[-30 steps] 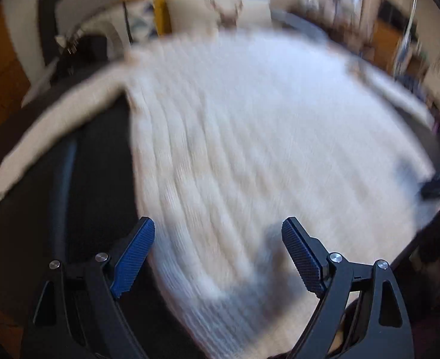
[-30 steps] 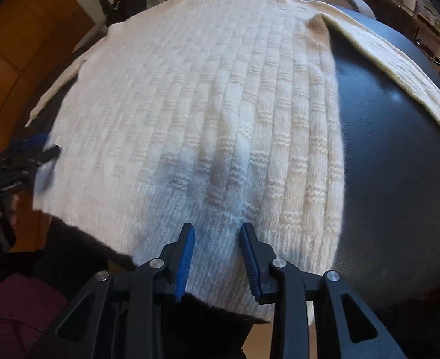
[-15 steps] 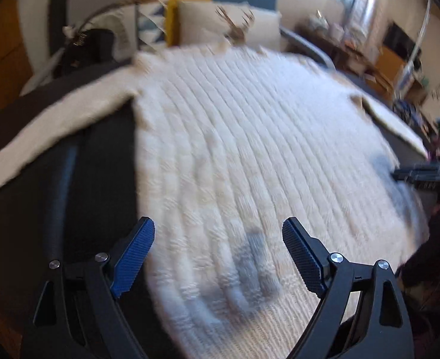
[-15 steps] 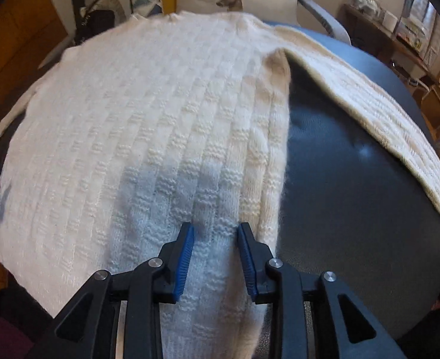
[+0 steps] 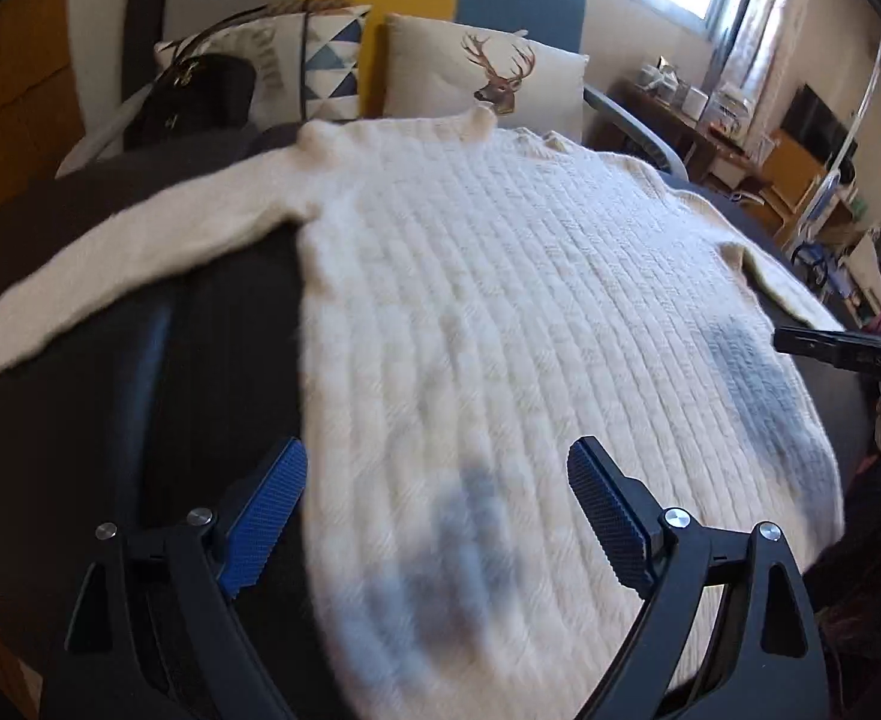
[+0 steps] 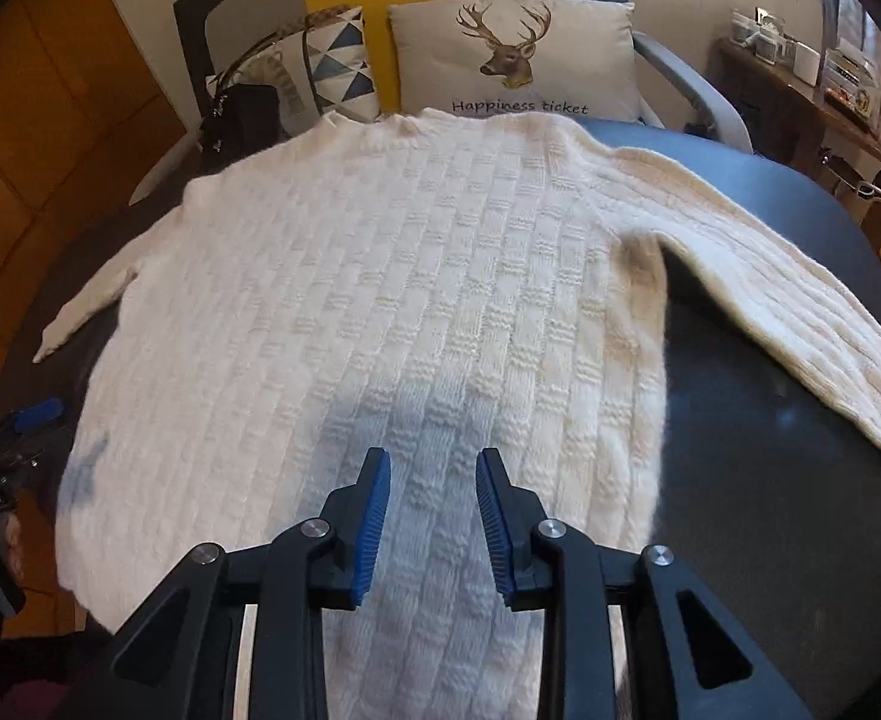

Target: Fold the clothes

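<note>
Across the table (image 6: pixel 800 540): sweater (image 6: pixel 410 300) flat, sleeves spread; left gripper (image 5: pixel 437 516) and right gripper (image 6: pixel 434 516) released, empty, over near-edge hem; fold awaits a hem grasp.

Two cameras, both low over the same round dark table (image 5: pixel 140 396)

The left camera sits near the left side of the spread-out white knitted sweater (image 5: pixel 500 312) and looks across it – the right one sits near the sweater's right side, facing the same way. Both see the sweater and, far behind it, the cream cushion with a brown deer head (image 6: pixel 509 57) – and each spots the other black gripper at its edge.
</note>
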The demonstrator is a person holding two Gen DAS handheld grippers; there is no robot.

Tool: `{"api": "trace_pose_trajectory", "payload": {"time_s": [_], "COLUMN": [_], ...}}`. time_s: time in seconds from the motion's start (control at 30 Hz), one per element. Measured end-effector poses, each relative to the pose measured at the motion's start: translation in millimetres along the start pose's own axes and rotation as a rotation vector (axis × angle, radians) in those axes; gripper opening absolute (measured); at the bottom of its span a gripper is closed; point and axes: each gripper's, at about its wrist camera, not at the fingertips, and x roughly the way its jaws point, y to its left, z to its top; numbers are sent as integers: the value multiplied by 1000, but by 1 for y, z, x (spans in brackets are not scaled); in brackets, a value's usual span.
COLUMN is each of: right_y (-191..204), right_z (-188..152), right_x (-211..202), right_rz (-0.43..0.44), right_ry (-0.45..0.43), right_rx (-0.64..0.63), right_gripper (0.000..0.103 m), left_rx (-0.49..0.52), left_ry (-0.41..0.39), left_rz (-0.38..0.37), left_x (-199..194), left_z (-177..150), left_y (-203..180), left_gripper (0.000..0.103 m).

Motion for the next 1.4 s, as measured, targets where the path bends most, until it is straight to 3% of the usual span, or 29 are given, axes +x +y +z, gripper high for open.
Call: {"api": "trace_pose_trajectory", "payload": {"time_s": [0.07, 0.1, 0.17, 0.23, 0.37, 0.43, 0.53, 0.6, 0.63, 0.73, 0.8, 0.93, 1.13, 1.23, 1.4], "right_y": [-10, -16, -24, -36, -63, -76, -76, -71, -70, -84, -115, -190, -260, -271, -247], "right_z": [-4, -9, -10, -5, 25, 45, 60, 61, 61, 67, 70, 72, 89, 101, 119], "right_x": [33, 30, 22, 10, -7, -7, 14, 45, 62, 41, 10, -22, 35, 39, 22], "right_rz": [-90, -66, -53, -50, -38, -18, 82, 83, 49, 5, 52, -215, -412, -456, -428], "right_ry": [107, 57, 64, 46, -74, -112, -108, -27, 15, -21, -105, -136, -14, -66, -138], "right_rx": [3, 9, 31, 87, 181, 218, 233, 206, 170, 180, 250, 362, 356, 357, 357], "right_gripper": [30, 30, 30, 29, 30, 30, 30, 30, 23, 23, 24, 25, 25, 26, 27], "left_rx": [46, 72, 107, 75, 5, -5, 71, 111, 119, 102, 72, 7, 60, 86, 87], "left_ry": [75, 81, 47, 56, 13, 0, 45, 83, 69, 80, 70, 55, 51, 72, 51], "left_rz": [43, 64, 77, 66, 46, 26, 70, 92, 91, 74, 70, 39, 34, 49, 38], "left_x": [25, 32, 28, 22, -4, 0, 25, 37, 39, 33, 28, 25, 40, 50, 48], "left_z": [-10, -18, -26, -24, -19, -3, 3, -2, 0, 6, 11, 19, 35, 34, 35], "left_y": [-6, -8, -10, -5, 11, 6, -5, -8, -8, -3, 1, 3, -18, -26, -26], "left_gripper": [92, 92, 92, 92, 92, 92, 92, 94, 94, 94, 94, 94, 94, 94, 94]}}
